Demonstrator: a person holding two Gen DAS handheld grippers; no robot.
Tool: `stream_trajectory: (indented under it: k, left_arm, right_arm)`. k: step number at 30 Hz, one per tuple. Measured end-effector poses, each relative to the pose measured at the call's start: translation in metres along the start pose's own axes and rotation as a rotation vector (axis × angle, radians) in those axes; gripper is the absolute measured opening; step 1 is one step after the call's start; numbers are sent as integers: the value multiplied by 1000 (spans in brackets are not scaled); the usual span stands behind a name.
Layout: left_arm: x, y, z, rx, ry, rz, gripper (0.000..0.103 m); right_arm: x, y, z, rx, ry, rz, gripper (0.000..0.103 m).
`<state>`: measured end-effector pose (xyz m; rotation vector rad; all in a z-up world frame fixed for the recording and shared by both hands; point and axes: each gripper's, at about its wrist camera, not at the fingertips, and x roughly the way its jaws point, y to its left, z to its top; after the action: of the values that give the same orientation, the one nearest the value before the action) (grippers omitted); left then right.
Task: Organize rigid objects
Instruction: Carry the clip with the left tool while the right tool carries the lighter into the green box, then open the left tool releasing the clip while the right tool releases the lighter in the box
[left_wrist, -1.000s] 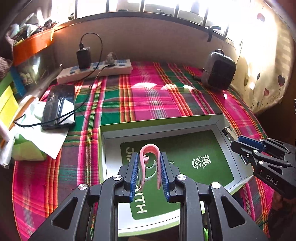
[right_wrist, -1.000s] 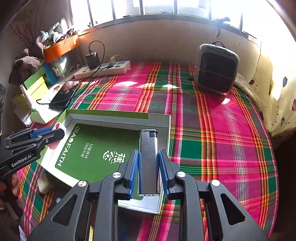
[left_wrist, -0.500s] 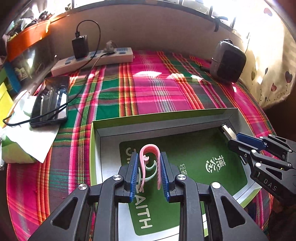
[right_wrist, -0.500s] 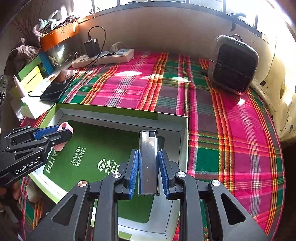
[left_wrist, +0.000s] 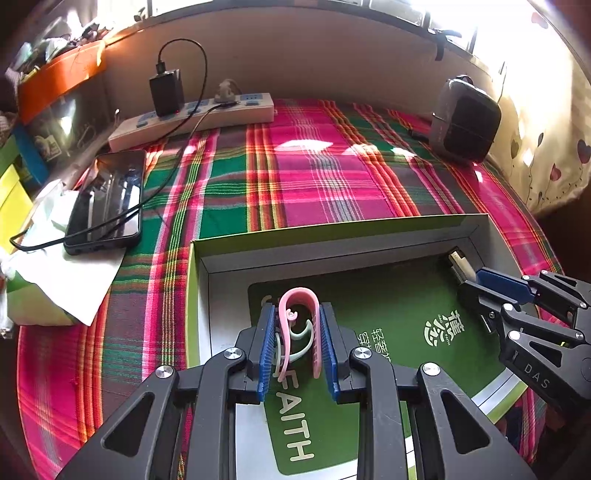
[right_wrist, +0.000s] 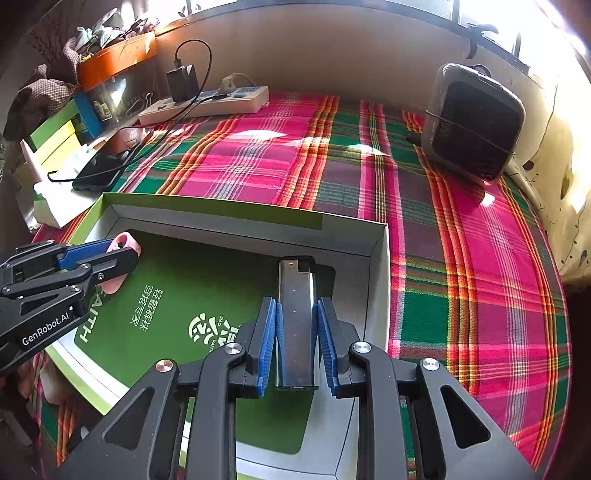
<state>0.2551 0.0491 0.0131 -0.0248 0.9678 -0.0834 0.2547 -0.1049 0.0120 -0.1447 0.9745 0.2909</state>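
1. The left tool (left_wrist: 297, 349) grips a pink curved plastic clip (left_wrist: 298, 321); the right tool (right_wrist: 296, 345) clamps a slim silver metal lighter (right_wrist: 295, 317).
2. Both hang over the shallow green-lined cardboard box (right_wrist: 376, 291) on the plaid-covered bench (right_wrist: 461, 258).
3. Neither is released yet, so setting both down looks like what remains.

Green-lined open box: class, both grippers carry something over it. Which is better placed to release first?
Probably the right gripper: its silver metal lighter sits close beside the box's right wall. The left gripper holds its pink plastic clip mid-box.
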Motion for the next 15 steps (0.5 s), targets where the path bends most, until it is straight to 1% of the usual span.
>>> stream_trajectory:
  k: [12, 15]
  left_arm:
    - [0, -2, 0, 6, 13, 17, 24]
    - [-3, 0, -1, 2, 12, 10, 30]
  right_arm:
    - [1, 0, 1, 2, -3, 2, 25]
    - [-1, -1, 1, 14, -12, 10, 25]
